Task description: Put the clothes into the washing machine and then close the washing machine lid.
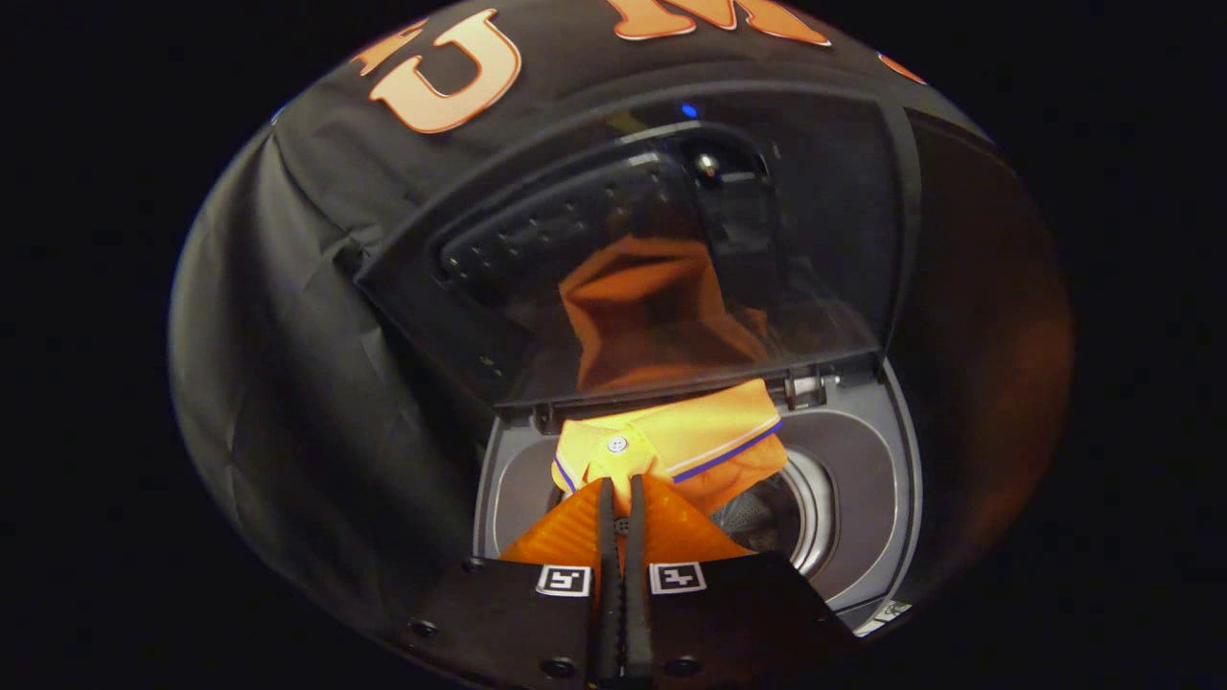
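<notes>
An orange polo shirt [671,441] with a blue-and-white trimmed collar and a white button hangs from my gripper [621,489]. Both fingers are shut on its fabric near the placket. The shirt sits right over the round drum opening [796,522] of the grey top-loading washing machine [863,498], partly covering it. The machine's dark glass lid [671,259] stands raised beyond the shirt, and the shirt's orange reflection shows in it.
Black booth cloth [288,383] hangs close behind and to the left of the machine. The lid's hinge [810,388] sits at the back right of the opening. The machine's grey top rim [896,537] curves round to the right.
</notes>
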Demonstrator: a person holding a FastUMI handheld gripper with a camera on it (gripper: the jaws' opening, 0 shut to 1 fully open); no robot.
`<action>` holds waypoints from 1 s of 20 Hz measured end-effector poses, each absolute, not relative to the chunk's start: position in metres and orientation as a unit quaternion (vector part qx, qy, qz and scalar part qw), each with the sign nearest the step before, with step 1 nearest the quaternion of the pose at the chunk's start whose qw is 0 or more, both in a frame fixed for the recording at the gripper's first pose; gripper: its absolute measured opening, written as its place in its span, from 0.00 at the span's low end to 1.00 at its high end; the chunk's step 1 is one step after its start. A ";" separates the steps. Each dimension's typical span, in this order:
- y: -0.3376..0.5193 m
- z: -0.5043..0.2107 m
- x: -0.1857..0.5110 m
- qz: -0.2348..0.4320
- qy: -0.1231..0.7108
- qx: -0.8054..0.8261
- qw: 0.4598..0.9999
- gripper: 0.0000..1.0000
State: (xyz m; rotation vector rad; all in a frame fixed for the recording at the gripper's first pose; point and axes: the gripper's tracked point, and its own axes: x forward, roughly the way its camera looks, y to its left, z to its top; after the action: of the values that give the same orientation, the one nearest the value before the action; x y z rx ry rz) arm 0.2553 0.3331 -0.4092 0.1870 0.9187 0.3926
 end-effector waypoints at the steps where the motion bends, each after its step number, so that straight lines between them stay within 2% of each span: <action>1: 0.331 -0.421 0.256 0.184 0.446 0.091 0.871 0.09; 11: 0.317 -0.514 0.257 0.130 0.521 0.063 0.841 0.09; 20: 0.315 -0.544 0.256 0.113 0.539 0.020 0.835 0.09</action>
State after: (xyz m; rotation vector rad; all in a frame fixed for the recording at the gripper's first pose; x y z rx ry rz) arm 0.2557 0.3149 -0.5444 0.0433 1.1410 0.2401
